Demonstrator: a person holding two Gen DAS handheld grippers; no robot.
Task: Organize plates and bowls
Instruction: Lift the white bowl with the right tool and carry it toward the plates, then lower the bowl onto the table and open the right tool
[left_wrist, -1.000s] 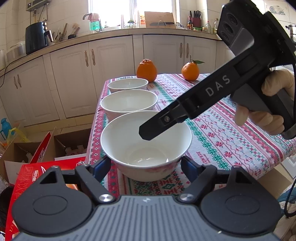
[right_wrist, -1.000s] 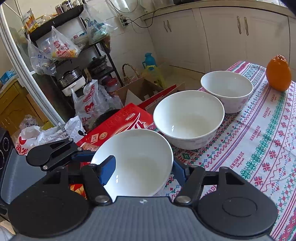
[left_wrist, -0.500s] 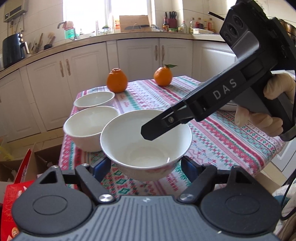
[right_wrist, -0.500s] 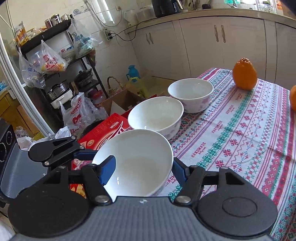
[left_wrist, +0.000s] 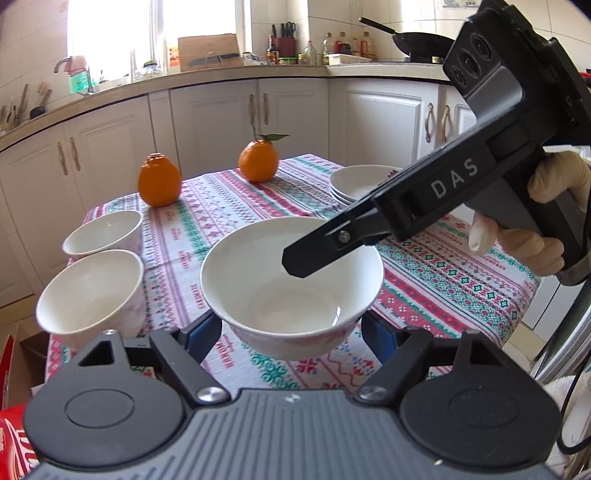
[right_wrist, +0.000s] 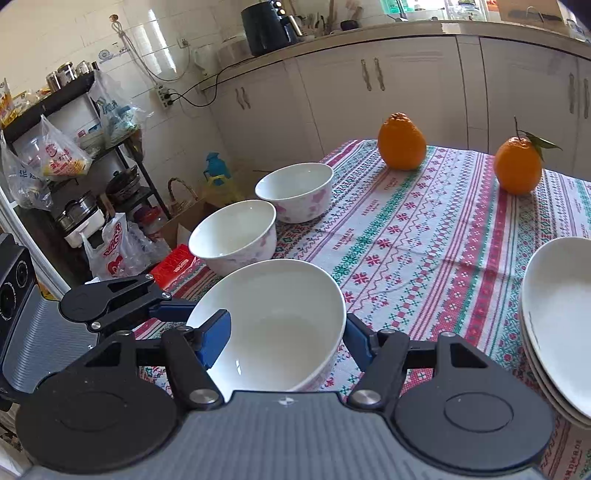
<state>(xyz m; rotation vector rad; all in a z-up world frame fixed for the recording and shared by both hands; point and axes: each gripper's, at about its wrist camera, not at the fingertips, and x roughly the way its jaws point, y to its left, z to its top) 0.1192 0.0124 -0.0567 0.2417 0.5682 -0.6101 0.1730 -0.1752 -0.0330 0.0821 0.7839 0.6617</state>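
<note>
White bowl (left_wrist: 291, 288) is clamped by the right gripper (right_wrist: 284, 332) on one rim wall, one finger inside; the left gripper (left_wrist: 291, 328) grips its outside. Bowl carried rightward since earlier; two bowls (left_wrist: 92, 295) now lie at 9 o'clock (plates (left_wrist: 360, 182) newly visible, 1 o'clock).

text: "das" in pale letters on right gripper (left_wrist: 295, 264) body | "handmade" woven repeatedly along tablecloth (right_wrist: 424, 229) stripes | red print on plastic bags (right_wrist: 114, 251), unreadable
</note>
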